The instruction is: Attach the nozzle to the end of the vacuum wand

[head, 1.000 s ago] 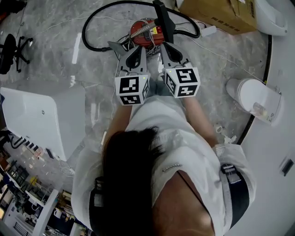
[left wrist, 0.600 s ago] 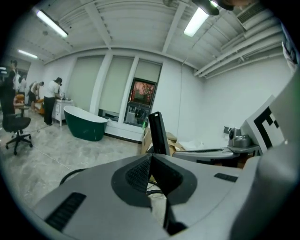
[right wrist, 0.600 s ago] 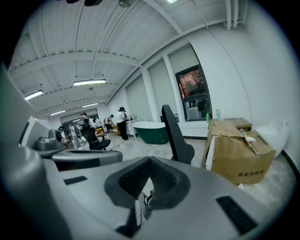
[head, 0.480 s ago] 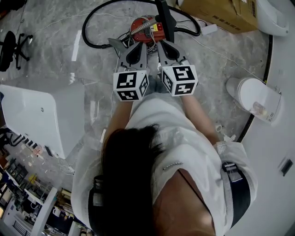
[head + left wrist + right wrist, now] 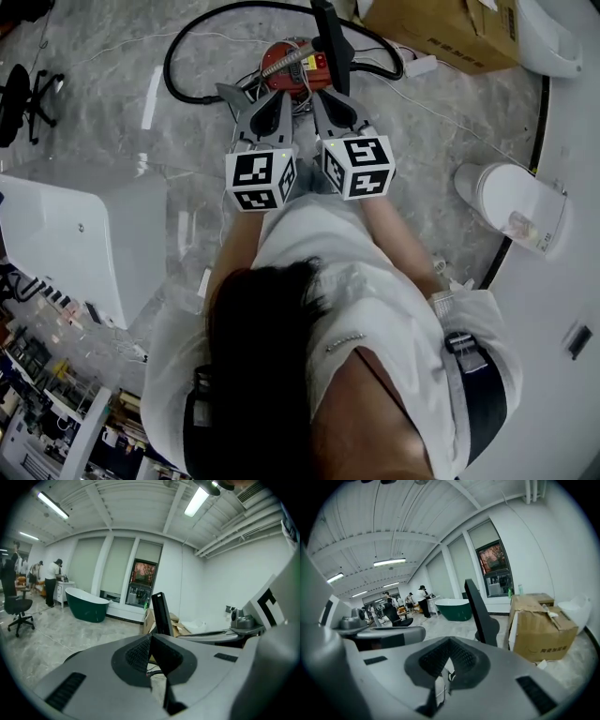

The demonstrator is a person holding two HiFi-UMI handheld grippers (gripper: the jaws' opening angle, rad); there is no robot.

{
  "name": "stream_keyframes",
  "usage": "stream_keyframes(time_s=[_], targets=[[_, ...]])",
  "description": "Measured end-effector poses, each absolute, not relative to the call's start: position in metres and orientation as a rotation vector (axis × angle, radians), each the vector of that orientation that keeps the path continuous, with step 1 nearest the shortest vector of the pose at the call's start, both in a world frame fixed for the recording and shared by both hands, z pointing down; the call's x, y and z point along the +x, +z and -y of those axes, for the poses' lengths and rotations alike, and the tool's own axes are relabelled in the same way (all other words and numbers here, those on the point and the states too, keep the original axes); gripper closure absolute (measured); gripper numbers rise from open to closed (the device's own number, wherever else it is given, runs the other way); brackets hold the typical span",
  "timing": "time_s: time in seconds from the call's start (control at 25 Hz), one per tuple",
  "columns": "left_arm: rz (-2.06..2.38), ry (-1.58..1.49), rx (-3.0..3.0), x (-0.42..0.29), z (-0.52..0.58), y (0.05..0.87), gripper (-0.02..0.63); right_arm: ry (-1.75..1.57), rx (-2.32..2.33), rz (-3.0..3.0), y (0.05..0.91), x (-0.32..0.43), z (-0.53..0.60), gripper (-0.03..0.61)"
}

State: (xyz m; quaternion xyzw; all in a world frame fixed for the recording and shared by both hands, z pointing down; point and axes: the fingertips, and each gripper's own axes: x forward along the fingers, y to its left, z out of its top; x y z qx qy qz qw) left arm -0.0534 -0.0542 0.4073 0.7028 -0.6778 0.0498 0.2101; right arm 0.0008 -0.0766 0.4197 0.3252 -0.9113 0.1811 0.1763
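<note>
In the head view a red vacuum cleaner sits on the marble floor with its black hose looping round the left. A black wand stands up beside it and also shows in the left gripper view and the right gripper view. My left gripper and right gripper are side by side just short of the vacuum, pointing at it. Both are shut with nothing between the pads. A grey wedge shows left of the left gripper; I cannot tell what it is.
A cardboard box stands behind the vacuum at the right, also seen in the right gripper view. A white cabinet is at my left and a white appliance at my right. An office chair and a green bathtub stand further off.
Both grippers stay shut and side by side, nearly in place. The head view has shifted a little.
</note>
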Motion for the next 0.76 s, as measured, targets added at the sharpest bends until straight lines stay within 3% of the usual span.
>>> stream_keyframes(time_s=[0.76], targets=[[1.929,0.034,1.889,-0.064,0.048,0.411,0.614,0.402,0.905,2.574,0.42,-0.006,0.064,0.563]])
